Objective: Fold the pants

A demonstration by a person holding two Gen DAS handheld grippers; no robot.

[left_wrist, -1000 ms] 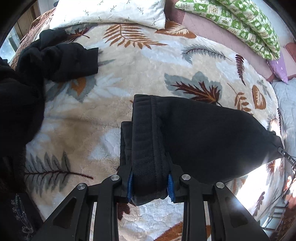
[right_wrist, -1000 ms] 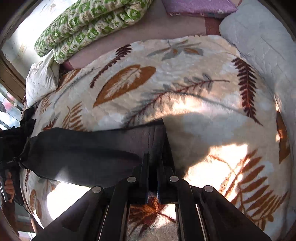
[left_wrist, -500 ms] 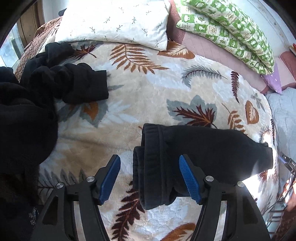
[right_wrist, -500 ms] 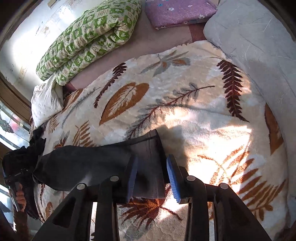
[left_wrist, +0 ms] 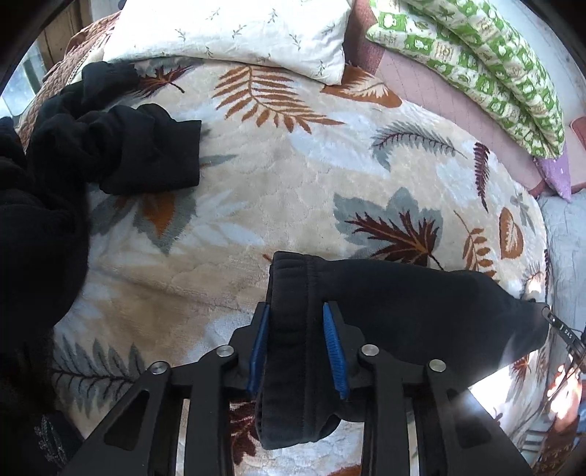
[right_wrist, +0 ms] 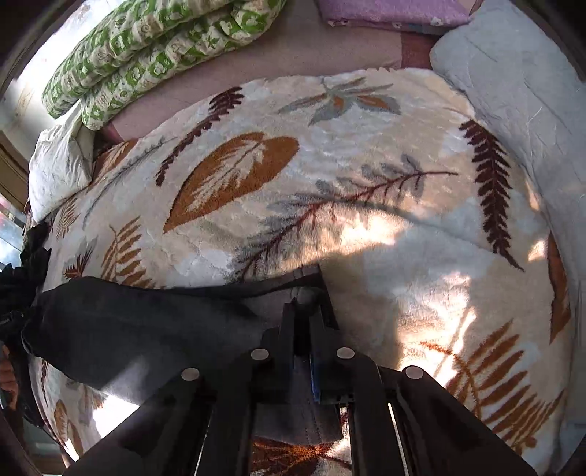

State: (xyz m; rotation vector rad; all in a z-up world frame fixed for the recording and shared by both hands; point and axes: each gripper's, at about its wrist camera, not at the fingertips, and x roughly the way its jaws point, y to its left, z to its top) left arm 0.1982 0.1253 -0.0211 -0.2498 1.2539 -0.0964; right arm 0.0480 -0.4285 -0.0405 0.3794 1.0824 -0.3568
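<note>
Black pants [left_wrist: 403, 304] lie stretched across a leaf-patterned blanket [left_wrist: 278, 190]. My left gripper [left_wrist: 296, 311] is shut on the thick waistband end [left_wrist: 293, 329], its blue pads pressing both sides. In the right wrist view the pants [right_wrist: 139, 329] run off to the left. My right gripper [right_wrist: 302, 307] is shut on the hem end [right_wrist: 304, 421], and the fabric bunches between the closed fingers.
A pile of other black clothes [left_wrist: 73, 153] lies at the left. A white pillow [left_wrist: 234, 33] and a green patterned quilt [left_wrist: 476, 62] sit at the head of the bed. A grey quilt [right_wrist: 520, 91] lies at the right. Sunlight patches fall on the blanket [right_wrist: 421, 285].
Both grippers opened half a second ago and have now closed again on the pants, the left on the waistband end, the right on the hem end.
</note>
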